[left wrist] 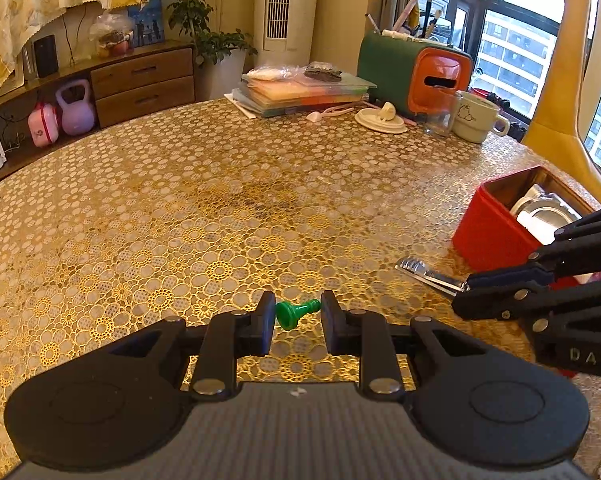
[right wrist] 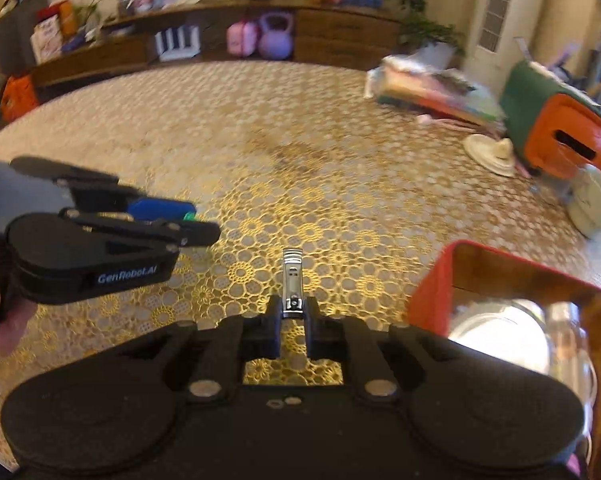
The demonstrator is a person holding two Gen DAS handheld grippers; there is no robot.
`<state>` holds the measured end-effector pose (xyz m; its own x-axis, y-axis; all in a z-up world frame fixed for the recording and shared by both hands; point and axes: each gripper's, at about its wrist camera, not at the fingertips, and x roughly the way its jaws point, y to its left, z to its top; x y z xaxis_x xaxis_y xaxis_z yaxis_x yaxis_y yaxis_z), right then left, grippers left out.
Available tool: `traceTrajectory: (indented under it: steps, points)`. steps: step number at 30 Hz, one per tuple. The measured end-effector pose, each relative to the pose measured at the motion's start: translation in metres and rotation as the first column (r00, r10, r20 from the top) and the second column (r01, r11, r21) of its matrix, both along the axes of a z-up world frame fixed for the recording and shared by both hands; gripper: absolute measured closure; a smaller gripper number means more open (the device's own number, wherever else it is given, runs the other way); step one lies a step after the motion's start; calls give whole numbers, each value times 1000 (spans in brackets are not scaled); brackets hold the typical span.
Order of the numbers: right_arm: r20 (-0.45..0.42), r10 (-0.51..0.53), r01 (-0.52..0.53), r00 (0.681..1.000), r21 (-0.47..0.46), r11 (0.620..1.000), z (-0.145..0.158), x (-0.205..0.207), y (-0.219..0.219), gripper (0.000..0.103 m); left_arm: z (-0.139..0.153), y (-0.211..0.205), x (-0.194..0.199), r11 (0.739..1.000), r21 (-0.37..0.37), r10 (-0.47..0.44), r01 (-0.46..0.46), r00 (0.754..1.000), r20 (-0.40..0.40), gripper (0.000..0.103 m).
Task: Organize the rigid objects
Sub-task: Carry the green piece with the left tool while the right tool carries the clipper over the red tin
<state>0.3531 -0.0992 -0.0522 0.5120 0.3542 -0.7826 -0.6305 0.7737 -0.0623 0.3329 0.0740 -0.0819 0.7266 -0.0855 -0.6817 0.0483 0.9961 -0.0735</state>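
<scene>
Over the patterned table (left wrist: 220, 200), I carry one small thing in each gripper toward the red box (left wrist: 490, 232).

My left gripper (left wrist: 298, 312) pinches a green pawn (left wrist: 296, 311) lying sideways between its narrow jaws; my right gripper (right wrist: 293, 307) is clamped on a metal nail clipper (right wrist: 291, 280), its free end pointing forward. Both look lifted, I judge; next I need each over the box's open top before letting go.

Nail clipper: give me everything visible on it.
The nail clipper looks like shiny chrome metal, with a ribbed lever end and a pin near its gripped end. The right gripper has its jaws shut on one end; the rest sticks out forward above the table, left of the red box.
</scene>
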Motion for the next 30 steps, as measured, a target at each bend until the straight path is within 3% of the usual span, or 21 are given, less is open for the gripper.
traceTrajectory:
  steps: [16, 21, 30]
  points:
    - [110, -181, 169, 977, 111, 979, 68, -26, -107, 93, 70, -70, -28, 996, 12, -91, 91, 994, 59, 79]
    - [125, -250, 236, 960, 115, 965, 73, -27, -151, 93, 82, -111, -27, 987, 6, -160, 160, 985, 64, 79]
    - [121, -328, 317, 937, 103, 943, 57, -27, -200, 93, 69, -186, -23, 961, -12, -278, 278, 961, 5, 79]
